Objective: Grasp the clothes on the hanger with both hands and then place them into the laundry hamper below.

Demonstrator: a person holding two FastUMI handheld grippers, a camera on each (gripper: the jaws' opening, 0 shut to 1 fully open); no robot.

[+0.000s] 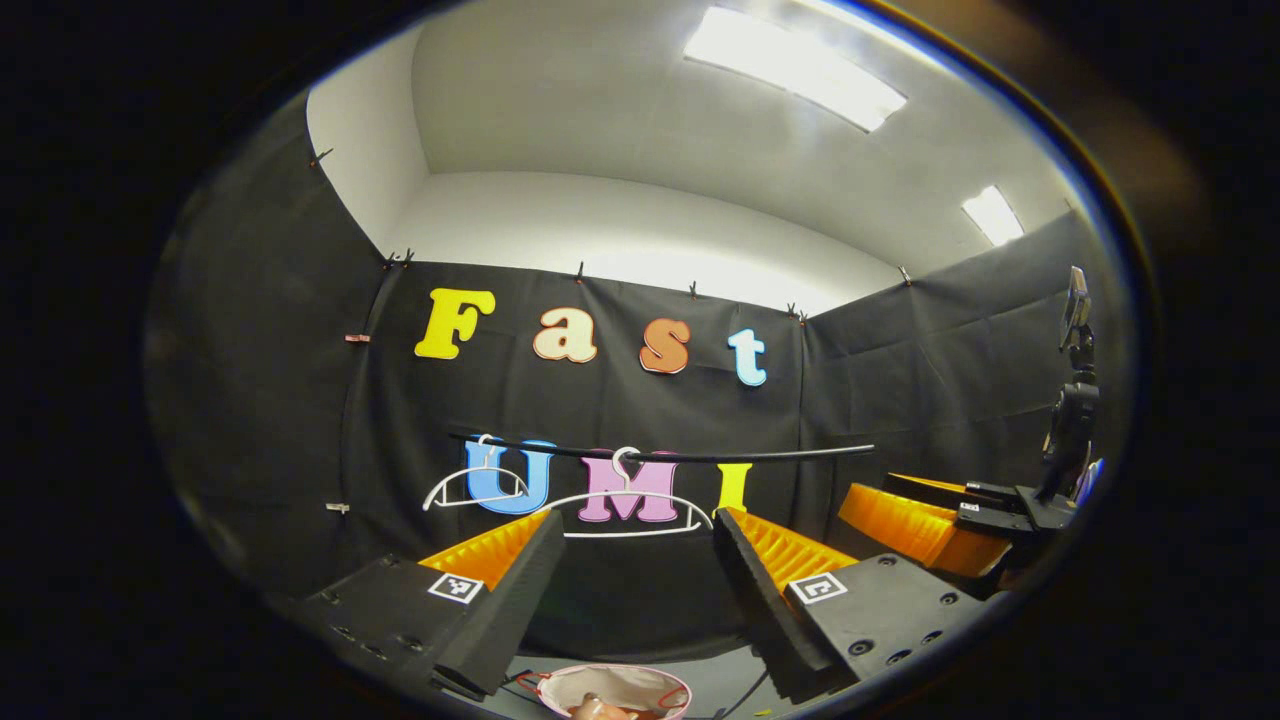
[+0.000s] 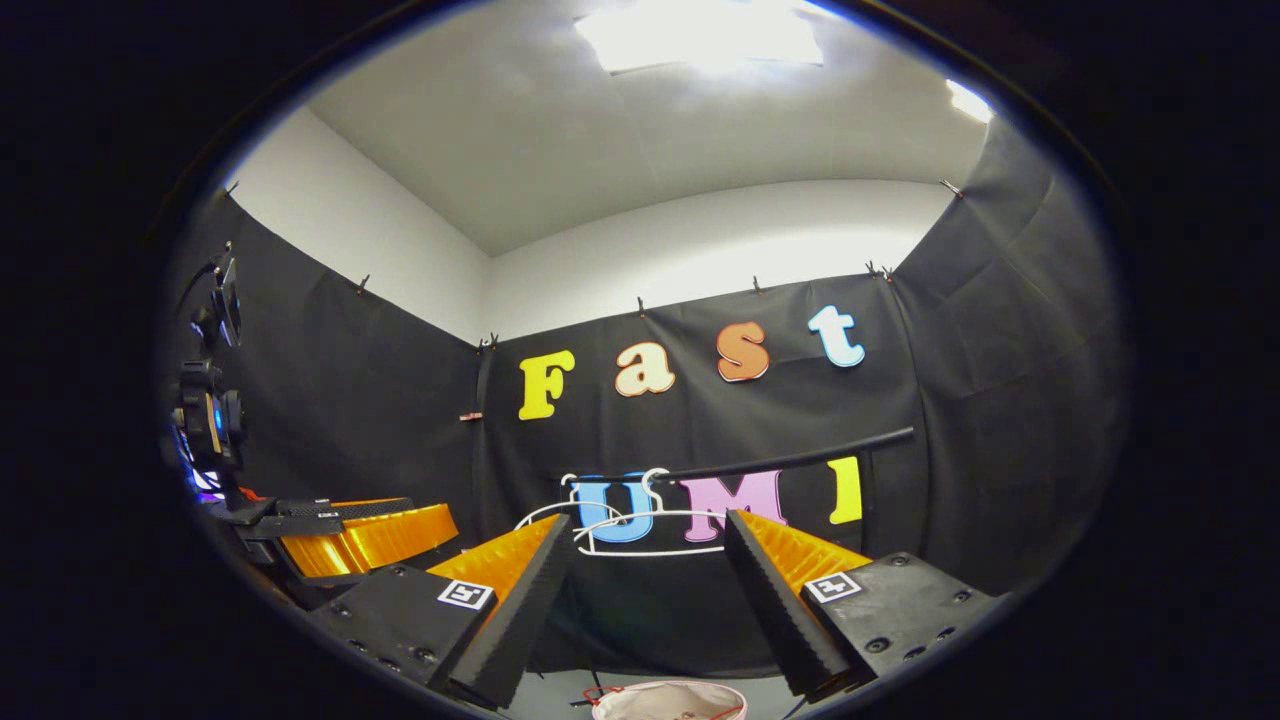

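Hangers (image 1: 627, 500) hang bare (hamper (image 1: 615, 690) below); both grippers' fingers spread apart, empty.

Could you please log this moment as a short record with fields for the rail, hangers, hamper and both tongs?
rail: dark horizontal bar in front of the booth wall
hangers: two white hangers hooked on the rail, both bare, no garment on them
hamper: laundry hamper low down beneath the rail, pale lining, something lying inside
left tongs: open, holding nothing, raised toward the hangers
right tongs: open, holding nothing, also aimed at the hangers
task state: the bare hangers suggest the clothes are already off them
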